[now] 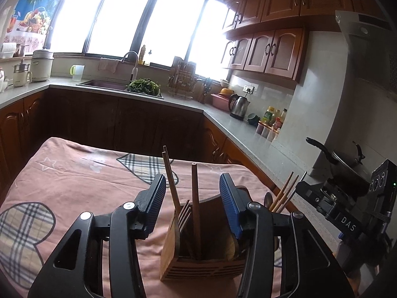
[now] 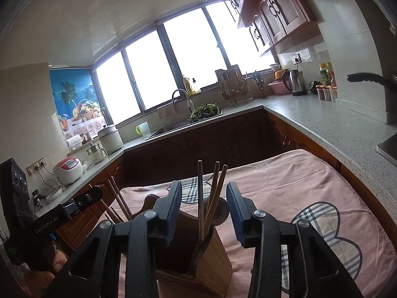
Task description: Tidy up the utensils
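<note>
- Two grippers, both spread, nothing pinched.
- L gripper [image 1: 192, 196]: chopsticks [image 1: 196, 198] + fork [image 1: 184, 214] stand btwn fingers, untouched.
- R gripper [image 2: 204, 207]: chopsticks [image 2: 200, 198] btwn fingers, apart.
- Wooden holder [image 1: 198, 265] on pink cloth [image 1: 74, 173], below both.

The wooden holder's [image 1: 198, 260] base sits hidden behind the left hand-held gripper [image 1: 192, 196].

Your left gripper [image 1: 192, 191]: black linkage arms | blue ribbed pads | silver pivot screws | right gripper [image 2: 203, 198]: identical build
</note>
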